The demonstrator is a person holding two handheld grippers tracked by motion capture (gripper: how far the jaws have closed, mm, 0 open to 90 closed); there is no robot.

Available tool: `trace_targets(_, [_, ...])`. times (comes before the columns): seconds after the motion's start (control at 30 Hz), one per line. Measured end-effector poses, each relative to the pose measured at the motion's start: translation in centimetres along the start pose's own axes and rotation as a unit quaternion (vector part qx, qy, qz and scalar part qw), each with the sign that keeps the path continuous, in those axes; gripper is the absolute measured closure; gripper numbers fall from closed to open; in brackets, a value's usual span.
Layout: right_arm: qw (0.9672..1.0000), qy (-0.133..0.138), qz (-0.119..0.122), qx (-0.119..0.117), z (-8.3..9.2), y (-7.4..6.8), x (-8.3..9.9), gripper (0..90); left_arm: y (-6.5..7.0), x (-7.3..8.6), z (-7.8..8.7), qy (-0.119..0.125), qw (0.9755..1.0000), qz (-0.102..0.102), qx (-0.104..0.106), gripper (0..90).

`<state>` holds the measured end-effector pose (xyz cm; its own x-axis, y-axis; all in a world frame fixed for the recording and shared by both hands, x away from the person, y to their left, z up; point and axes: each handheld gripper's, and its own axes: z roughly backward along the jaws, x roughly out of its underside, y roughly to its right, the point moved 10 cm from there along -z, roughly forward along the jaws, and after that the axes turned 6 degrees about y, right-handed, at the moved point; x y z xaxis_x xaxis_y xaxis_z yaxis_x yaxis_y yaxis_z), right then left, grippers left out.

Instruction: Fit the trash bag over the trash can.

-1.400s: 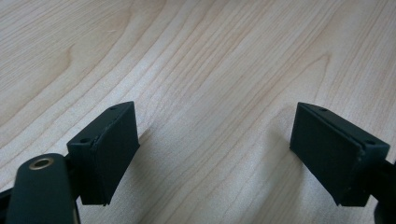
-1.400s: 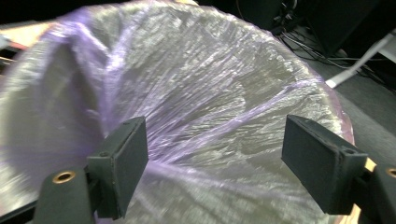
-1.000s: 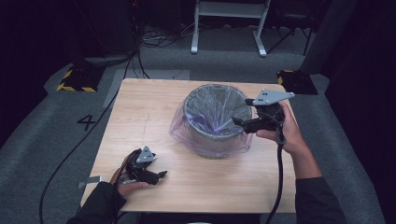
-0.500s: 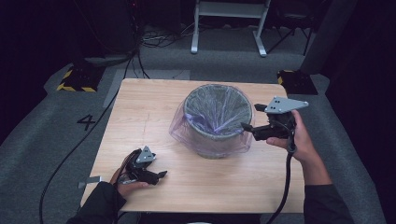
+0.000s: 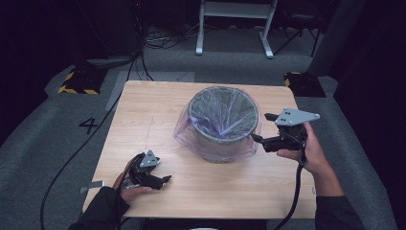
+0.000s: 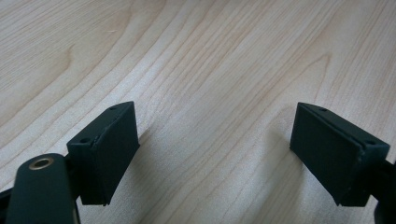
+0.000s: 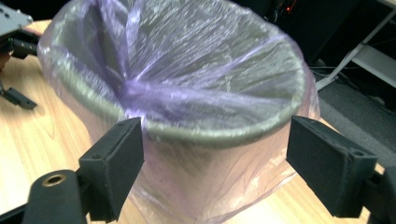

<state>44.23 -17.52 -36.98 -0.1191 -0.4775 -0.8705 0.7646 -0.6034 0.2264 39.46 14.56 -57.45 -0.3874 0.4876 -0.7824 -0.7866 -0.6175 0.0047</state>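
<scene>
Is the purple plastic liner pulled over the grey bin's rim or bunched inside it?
Pulled over: the purple plastic liner drapes over the rim and down the grey bin outside, pooling on the wooden table.

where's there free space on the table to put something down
Bare wood lies on the table left of the lined bin, up to its far left corner, and along the near edge between the left gripper and right gripper. It is tight between bin and right gripper.

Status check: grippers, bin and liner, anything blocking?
Left gripper open, low over the table. Right gripper open, facing bin, fingers off it. Purple liner draped over rim. Nothing in between.
</scene>
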Motion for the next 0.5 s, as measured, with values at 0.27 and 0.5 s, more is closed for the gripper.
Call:
trace_targets(0.27, [0.9997,-0.024,0.007,-0.003,-0.2,-0.6,1.8,18.8,0.0,0.0,0.0,0.0,1.0,0.0,0.0,14.9])
trace_targets(0.5, [0.9987,-0.05,0.006,-0.004,-0.7,-1.2,4.0,18.8,0.0,0.0,0.0,0.0,1.0,0.0,0.0,14.9])
